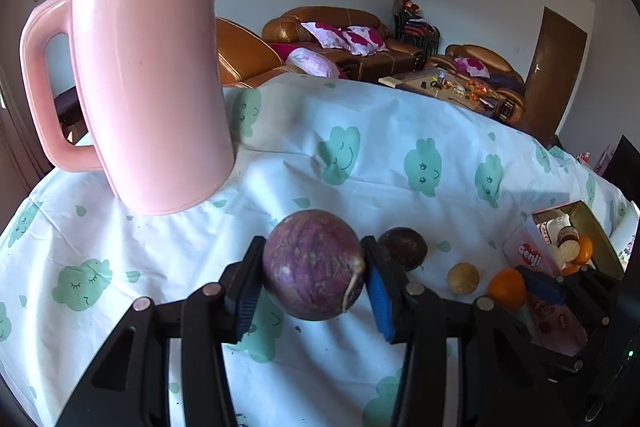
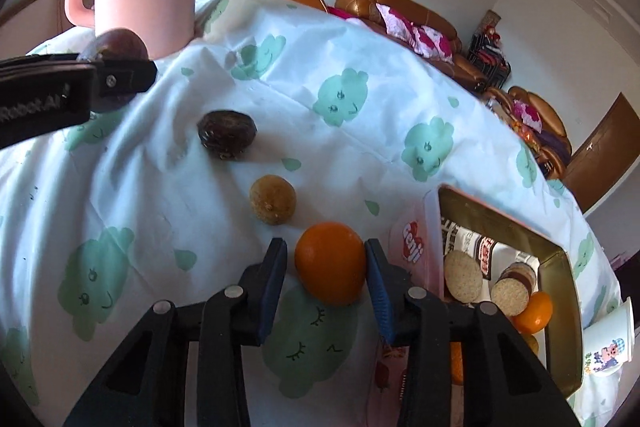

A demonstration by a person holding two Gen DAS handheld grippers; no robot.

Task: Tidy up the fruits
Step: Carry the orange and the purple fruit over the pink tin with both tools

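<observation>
1. Purple and mottled, the round fruit (image 1: 314, 265) sits clamped between the blue pads of your left tongs (image 1: 314, 279), held clear above the cloth-covered worktop (image 1: 360, 155).
2. Your left tongs are drawn in tight on that fruit, both pads pressing its sides; its dry stem curls down near the right pad.
3. Your right tongs (image 2: 330, 267) frame the orange (image 2: 331, 263). The right pad touches it, while the left pad stands just beside it; you cannot tell from this view whether that side presses. The orange rests on the cloth.
4. Just beyond the orange lies a small yellow-brown fruit (image 2: 273, 199), and past that a dark wrinkled fruit (image 2: 227, 135); the three make a slanting row on the cloth.
5. Right of your right tongs stands an open tin box (image 2: 560, 255) holding round biscuits (image 2: 464, 277), snack packets and another orange fruit (image 2: 534, 311).
6. A pink kettle (image 1: 152, 79) stands upright at the far left of the worktop, lid shut.
7. A printed paper cup (image 2: 610, 341) lies tilted beside the tin's right wall.
</observation>
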